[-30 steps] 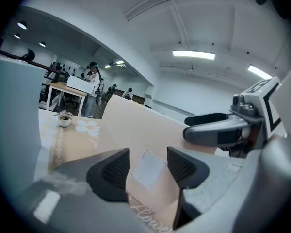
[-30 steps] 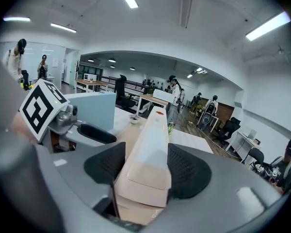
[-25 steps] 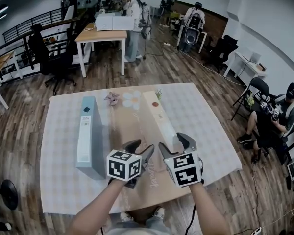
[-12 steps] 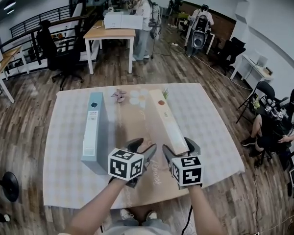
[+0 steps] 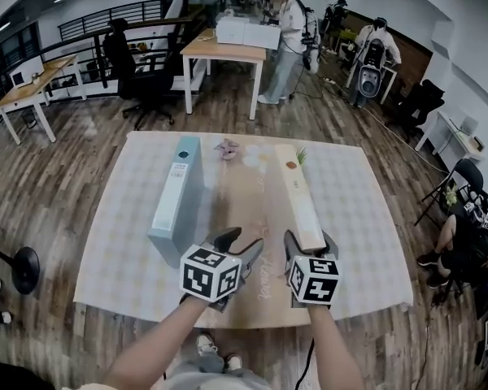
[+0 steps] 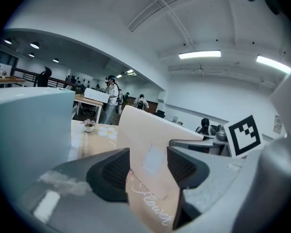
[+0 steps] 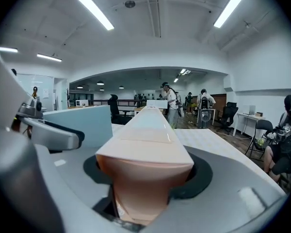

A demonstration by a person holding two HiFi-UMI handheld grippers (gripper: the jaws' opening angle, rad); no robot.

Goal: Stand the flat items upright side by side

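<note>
I see right hand-held gripper (image 5: pixel 309 242) jaws just closed, pinching near end of peach box (image 5: pixel 297 193), upright on worktop (image 5: pixel 122 242), right of blue box (image 5: pixel 175 205). Left hand-held gripper (image 5: pixel 242 242) unchanged: spread over tan sheet (image 5: pixel 236 197).

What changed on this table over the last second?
The right tongs, spread wide at the near end of the peach box a second ago, have just been closing and now clamp it. The blue box and tan mat stayed; the left tongs stay open.
</note>
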